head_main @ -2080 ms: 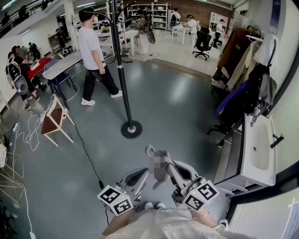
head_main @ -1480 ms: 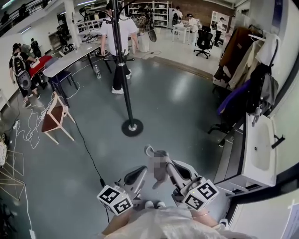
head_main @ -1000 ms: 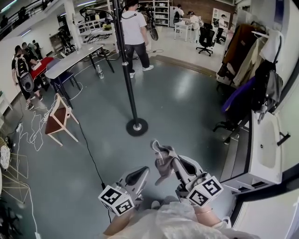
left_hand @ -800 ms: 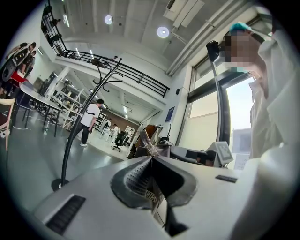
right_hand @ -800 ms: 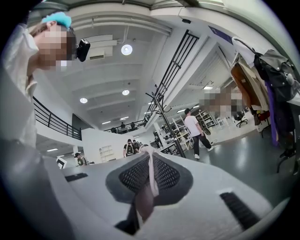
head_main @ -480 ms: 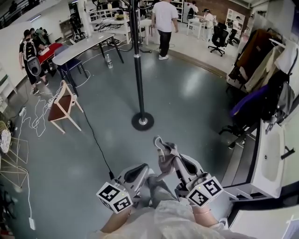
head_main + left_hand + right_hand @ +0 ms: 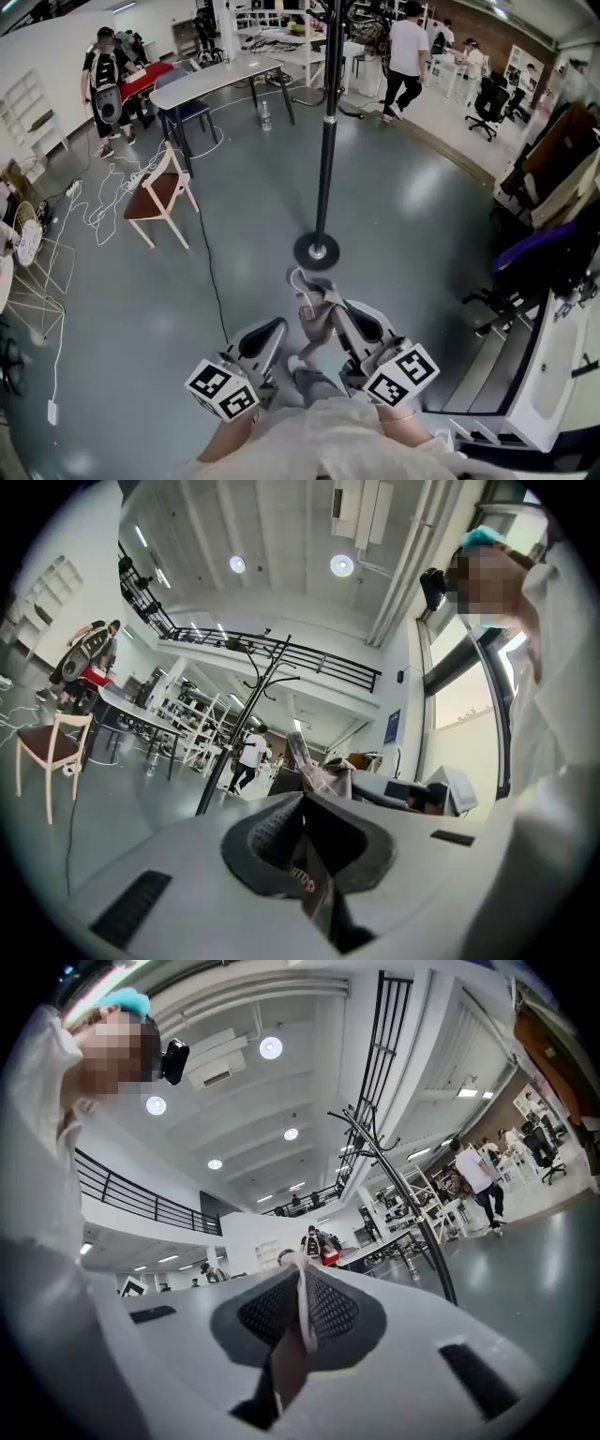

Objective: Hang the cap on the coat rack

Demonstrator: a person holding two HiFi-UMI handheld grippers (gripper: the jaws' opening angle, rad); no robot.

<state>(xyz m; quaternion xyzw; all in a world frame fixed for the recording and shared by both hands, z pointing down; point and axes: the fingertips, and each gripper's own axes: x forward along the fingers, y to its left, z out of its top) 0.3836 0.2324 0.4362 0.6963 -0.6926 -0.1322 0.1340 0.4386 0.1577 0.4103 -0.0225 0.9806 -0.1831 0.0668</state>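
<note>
In the head view the black coat rack [image 7: 326, 141] stands straight ahead on a round base [image 7: 317, 251]. The grey-brown cap [image 7: 314, 305] hangs low in front of me, and my right gripper [image 7: 330, 307] is shut on it. The right gripper view shows a strip of the cap [image 7: 302, 1309] pinched between the jaws of the right gripper [image 7: 302, 1274], with the rack [image 7: 412, 1213] beyond. My left gripper [image 7: 275, 326] is beside the cap, shut and empty. In the left gripper view the left gripper [image 7: 302, 803] points past the cap [image 7: 314, 766] toward the rack [image 7: 246, 733].
A wooden chair [image 7: 164, 192] and a grey table [image 7: 211, 80] stand to the left. A black cable [image 7: 211, 272] runs across the floor. Hanging coats [image 7: 553, 187] and a white counter [image 7: 562, 375] line the right side. A person in white [image 7: 405, 52] is behind the rack.
The coat rack's base has come nearer and now sits just beyond the cap. The person in white has walked off to the back. Both grippers hold as before.
</note>
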